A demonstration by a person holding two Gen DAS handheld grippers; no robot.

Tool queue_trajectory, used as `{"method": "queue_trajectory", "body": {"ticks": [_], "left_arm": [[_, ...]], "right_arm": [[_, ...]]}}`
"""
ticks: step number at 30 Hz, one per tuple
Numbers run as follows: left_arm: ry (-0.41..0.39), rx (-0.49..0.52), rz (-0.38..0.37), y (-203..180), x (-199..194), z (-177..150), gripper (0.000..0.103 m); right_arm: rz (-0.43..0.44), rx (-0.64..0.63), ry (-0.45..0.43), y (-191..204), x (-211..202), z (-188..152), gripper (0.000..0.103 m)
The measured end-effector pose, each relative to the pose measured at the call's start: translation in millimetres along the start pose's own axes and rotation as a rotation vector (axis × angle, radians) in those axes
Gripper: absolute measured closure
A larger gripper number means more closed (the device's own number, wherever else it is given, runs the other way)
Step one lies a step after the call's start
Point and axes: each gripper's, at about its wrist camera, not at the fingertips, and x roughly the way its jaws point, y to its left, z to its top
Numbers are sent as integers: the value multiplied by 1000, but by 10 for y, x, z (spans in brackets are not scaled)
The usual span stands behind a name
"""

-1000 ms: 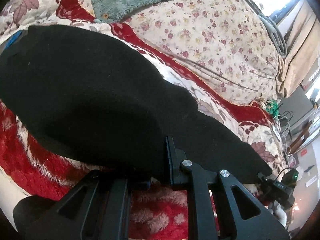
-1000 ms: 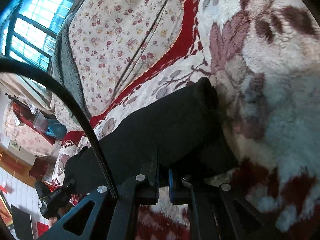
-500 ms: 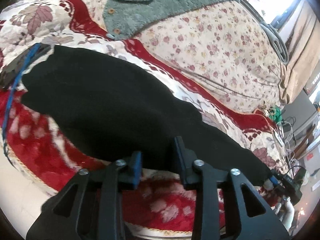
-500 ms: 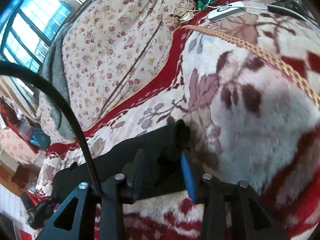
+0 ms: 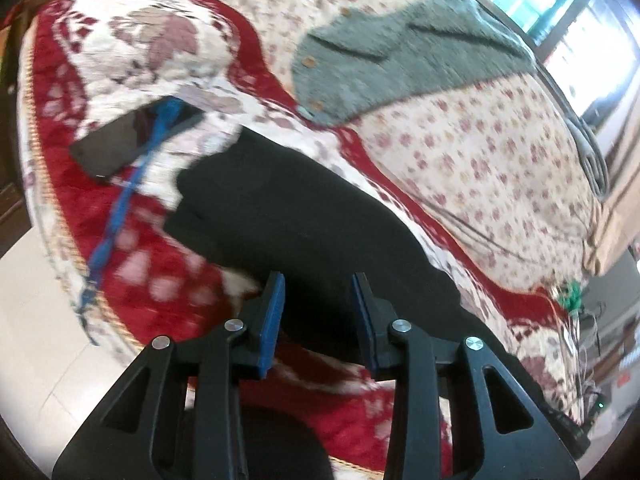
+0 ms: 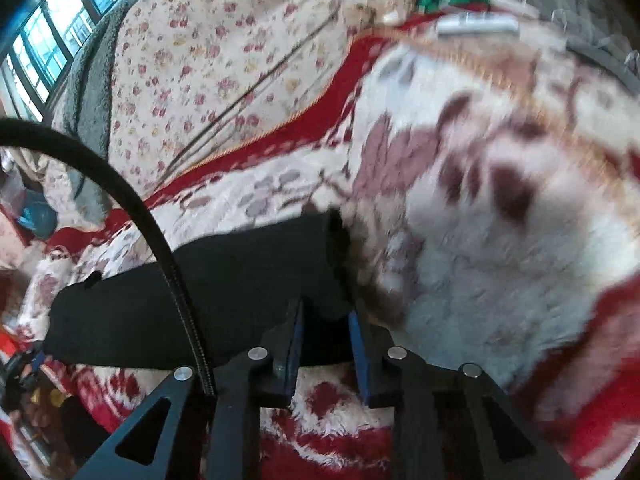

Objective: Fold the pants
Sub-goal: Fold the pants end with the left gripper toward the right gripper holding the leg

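The black pants (image 5: 300, 208) lie folded in a long band on the red-and-white plush blanket (image 5: 120, 60). My left gripper (image 5: 317, 280) hovers over their near edge. Its jaws are opening, and the blue pads (image 5: 272, 320) touch no cloth. In the right wrist view the pants (image 6: 240, 288) end at a squared-off edge just ahead of my right gripper (image 6: 325, 310). Its jaws are closing. Black cloth shows in the gap between them, but the pads do not press on it.
A dark phone (image 5: 112, 148) with a blue lanyard (image 5: 128, 192) lies on the blanket left of the pants. A grey-green fleece garment (image 5: 400, 52) rests on the floral quilt (image 5: 480, 152) behind. A black cable (image 6: 120, 184) arcs across the right wrist view. Pale floor (image 5: 32, 320) lies beyond the bed's edge.
Both grippers were shut on the pants and have let go. The left one pulled back and swung left, bringing the phone into view. The right one rose, opened, then narrowed again.
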Motion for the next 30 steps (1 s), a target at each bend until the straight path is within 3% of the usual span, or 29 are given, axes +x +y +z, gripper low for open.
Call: {"method": "queue_trajectory", "body": {"ticks": [3,6,8,13,18,23,26,30], "left_arm": [[-17,-47,-23,163,-54,48,41],[-17,-79,-52,246,-61,79,39],[-10,-84,-64,239,-37,97,39],[39,-103,-99,214,99,127,39],[33,-146,-119,319,87,145,39],[28,-164,-119,404,150,243,39],[14,-169,-118,446,174,317,39],[24,-163,-128,460,266,413,39]], "right_arm": [[21,-21,-77,122,-179,82,73],[130,-30,-113,313,-245,132,67],[262,-54,-110,513,-203,128,66],[649,-169,16,1354,177,-83,65],[855,-398,136,2498,435,-388,61],[934,-601,141,3433,521,-654,61],[927,-723,117,3785,499,-876,59],[856,-926,72,4195,549,-1190,59]]}}
